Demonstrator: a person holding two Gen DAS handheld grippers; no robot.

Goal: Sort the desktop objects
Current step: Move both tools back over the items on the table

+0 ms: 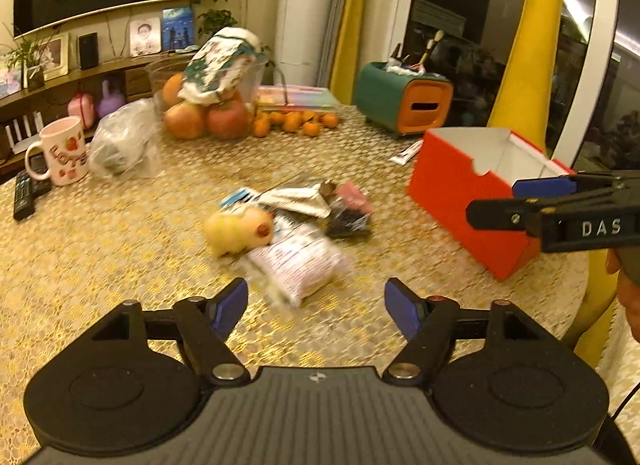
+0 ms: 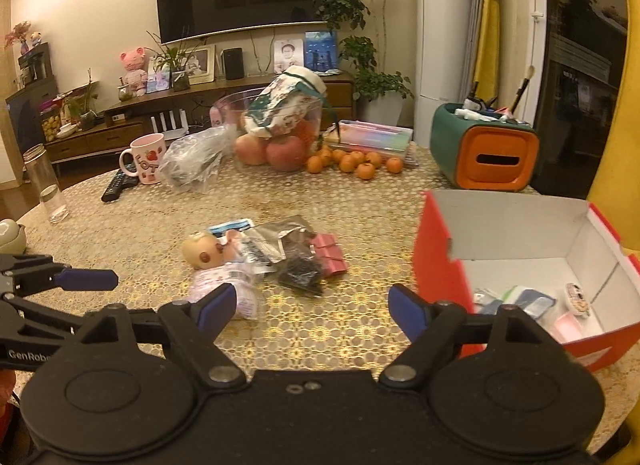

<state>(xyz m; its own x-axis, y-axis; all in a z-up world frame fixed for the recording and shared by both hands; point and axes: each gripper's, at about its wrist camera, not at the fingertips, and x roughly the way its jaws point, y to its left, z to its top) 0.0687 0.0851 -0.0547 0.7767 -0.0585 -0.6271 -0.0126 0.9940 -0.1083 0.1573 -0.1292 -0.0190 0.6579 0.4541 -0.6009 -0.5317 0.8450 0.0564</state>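
Fingers of the left gripper [image 1: 316,307] and right gripper [image 2: 312,311] stand apart, gripping nothing. Just beyond, a small pile [image 2: 276,257] of packets lies mid-worktop [image 2: 352,205]; the red box [image 2: 444,269] sits to its right, holding a few items.

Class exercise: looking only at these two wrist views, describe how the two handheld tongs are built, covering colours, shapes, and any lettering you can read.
Both the left tongs and right tongs are black plastic with a ribbed body, two round discs, silver pivot pins and blue pads. White lettering "DAS" shows on the right tongs' side, "GenRob" on the left's. A thin black cable trails at the edge.
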